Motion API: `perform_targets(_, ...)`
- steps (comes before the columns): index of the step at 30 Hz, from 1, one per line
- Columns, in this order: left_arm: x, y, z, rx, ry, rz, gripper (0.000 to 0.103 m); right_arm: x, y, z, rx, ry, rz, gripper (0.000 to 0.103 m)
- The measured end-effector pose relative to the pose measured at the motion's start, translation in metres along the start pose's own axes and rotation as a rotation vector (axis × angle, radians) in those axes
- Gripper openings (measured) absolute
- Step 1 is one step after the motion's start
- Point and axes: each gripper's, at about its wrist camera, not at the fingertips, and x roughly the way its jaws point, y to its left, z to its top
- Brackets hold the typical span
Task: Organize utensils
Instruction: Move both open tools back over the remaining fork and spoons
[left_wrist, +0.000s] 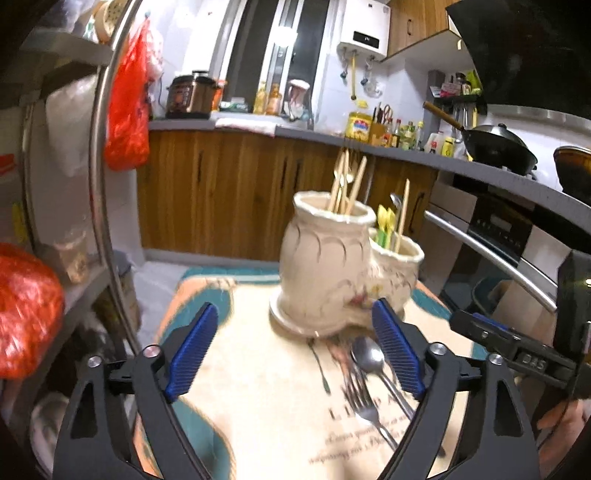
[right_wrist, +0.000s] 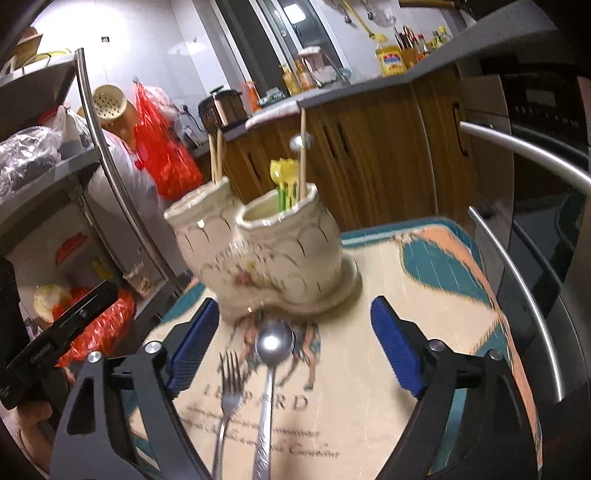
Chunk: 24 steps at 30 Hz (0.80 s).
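Jaws of the left gripper (left_wrist: 301, 352) stand wide apart, blue ribbed pads bare, nothing between them but the printed cream-and-teal tablecloth (left_wrist: 258, 387). Its right-hand pad overlaps, in the left wrist view, the bowl of a plain stainless-steel spoon (left_wrist: 367, 356) that lies flat on the cloth; whether they touch cannot be told. Just beside the spoon lies a stainless-steel fork (left_wrist: 364, 398), tines toward the holder.

Jaws of the right gripper (right_wrist: 295, 349) are likewise spread wide and hold nothing. Between its pads (low on the cloth) the spoon (right_wrist: 273, 345) and fork (right_wrist: 229, 384) lie side by side, handles running toward the camera, the spoon's bowl near the base of the holder.

Beyond both grippers stands a cream glazed ceramic utensil holder (left_wrist: 325, 266) of two joined pots on one base. The taller pot carries wooden chopsticks (left_wrist: 351, 184); the lower pot carries yellow-and-green plastic utensils (right_wrist: 284, 177), one chopstick and a metal spoon handle.

Wooden kitchen cabinets (left_wrist: 221, 192) lie behind.
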Motion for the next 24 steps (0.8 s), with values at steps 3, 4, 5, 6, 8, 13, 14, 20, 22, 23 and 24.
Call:
perform_targets(3,0.001,0.001,-0.012,-0.004,0.016,0.014,0.092,0.008,-0.002,-0.007,-0.003,0.052,-0.028,0.091)
perform_targets(4,0.003,0.001,-0.016,-0.003,0.027,0.017,0.092,0.01,-0.002,-0.008,-0.005,0.064,-0.038,0.092)
perform_targets(5,0.003,0.002,-0.02,-0.004,0.032,0.018,0.093,0.013,-0.001,-0.01,-0.011,0.08,-0.049,0.094)
perform_targets(6,0.004,0.002,-0.022,-0.005,0.034,0.022,0.094,0.014,-0.002,-0.012,-0.018,0.087,-0.053,0.094)
perform_targets(8,0.006,0.001,-0.029,-0.001,0.037,0.032,0.094,0.019,0.001,-0.016,-0.049,0.11,-0.075,0.096)
perform_targets(13,0.014,-0.006,-0.04,0.07,0.088,0.04,0.094,0.026,0.014,-0.022,-0.15,0.142,-0.108,0.096)
perform_targets(14,0.017,-0.006,-0.041,0.07,0.104,0.034,0.094,0.027,0.018,-0.024,-0.172,0.146,-0.11,0.096)
perform_targets(20,0.027,-0.007,-0.051,0.084,0.189,0.014,0.094,0.035,0.042,-0.036,-0.311,0.195,-0.114,0.081)
perform_targets(22,0.029,-0.007,-0.053,0.095,0.205,0.019,0.094,0.039,0.046,-0.039,-0.338,0.218,-0.112,0.065)
perform_targets(23,0.029,-0.008,-0.053,0.099,0.208,0.019,0.094,0.042,0.048,-0.04,-0.343,0.23,-0.109,0.058)
perform_targets(24,0.029,-0.008,-0.054,0.102,0.213,0.02,0.094,0.044,0.048,-0.039,-0.344,0.242,-0.104,0.055)
